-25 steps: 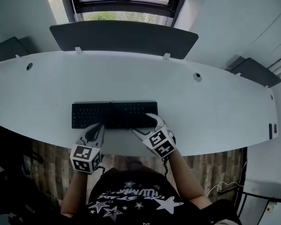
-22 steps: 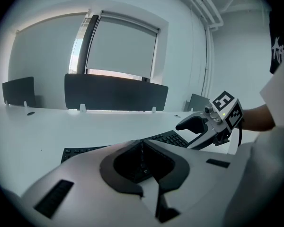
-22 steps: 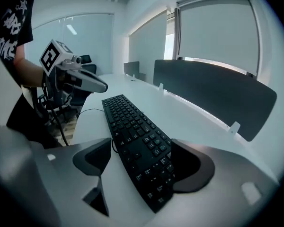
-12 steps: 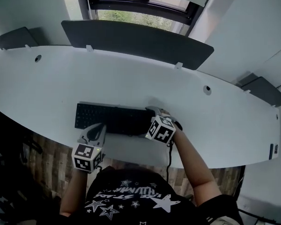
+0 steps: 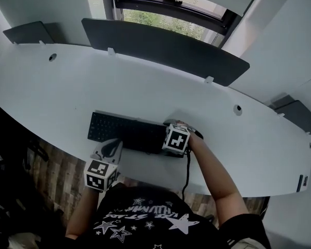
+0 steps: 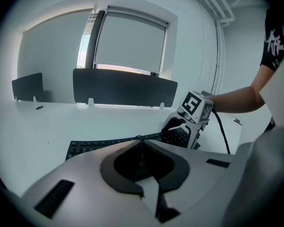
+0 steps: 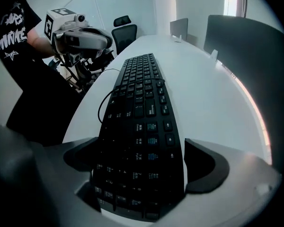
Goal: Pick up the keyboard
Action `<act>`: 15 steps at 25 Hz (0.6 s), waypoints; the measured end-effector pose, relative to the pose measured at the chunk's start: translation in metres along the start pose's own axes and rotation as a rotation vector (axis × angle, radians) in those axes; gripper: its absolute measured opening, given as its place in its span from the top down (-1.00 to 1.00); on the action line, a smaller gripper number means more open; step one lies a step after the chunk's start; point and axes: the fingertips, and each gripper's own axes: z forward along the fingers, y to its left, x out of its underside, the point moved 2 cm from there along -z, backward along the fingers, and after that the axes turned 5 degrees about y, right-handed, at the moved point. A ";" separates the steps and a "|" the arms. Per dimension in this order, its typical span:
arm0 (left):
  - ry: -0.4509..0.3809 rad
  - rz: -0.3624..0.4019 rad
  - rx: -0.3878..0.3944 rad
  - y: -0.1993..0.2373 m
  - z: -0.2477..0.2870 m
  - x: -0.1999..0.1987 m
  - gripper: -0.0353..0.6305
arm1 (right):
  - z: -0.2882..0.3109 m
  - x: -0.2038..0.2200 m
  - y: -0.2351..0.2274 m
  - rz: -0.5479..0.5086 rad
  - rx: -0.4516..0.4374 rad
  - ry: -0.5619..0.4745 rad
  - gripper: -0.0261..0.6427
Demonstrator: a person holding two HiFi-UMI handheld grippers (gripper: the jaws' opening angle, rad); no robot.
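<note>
Right gripper (image 7: 139, 143) is straddling the right-hand end of the keyboard (image 7: 141, 89), its jaws spread wide and pressing on the front and back edges, so it looks to be gripping it, not just framing it. Left gripper (image 6: 141, 140) is hanging empty with its jaws pinched together, just off the near edge of the desk (image 5: 62, 87), close to the keyboard's left half but not touching it. The keyboard is lying flat on the desk, lengthwise in front of the person and well short of the dark divider panel (image 5: 160, 45). I'm guessing it is light and stiff, hard plastic that is a bit slick at the edges. Held by one end alone it is likely going to droop and twist, so taking the left end too seems wiser. A thin cord (image 7: 99, 111) is trailing off its near side and may be tugging once it rises
</note>
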 end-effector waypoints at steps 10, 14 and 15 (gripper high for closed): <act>0.005 -0.013 -0.022 0.001 0.005 -0.001 0.86 | 0.011 0.014 -0.001 0.063 -0.043 0.088 -0.66; 0.003 -0.019 -0.019 -0.001 0.008 0.000 0.86 | 0.010 -0.001 -0.001 0.024 -0.032 0.060 -0.69; 0.000 -0.020 -0.016 -0.003 0.008 0.001 0.86 | 0.010 -0.002 -0.001 0.018 -0.032 0.058 -0.69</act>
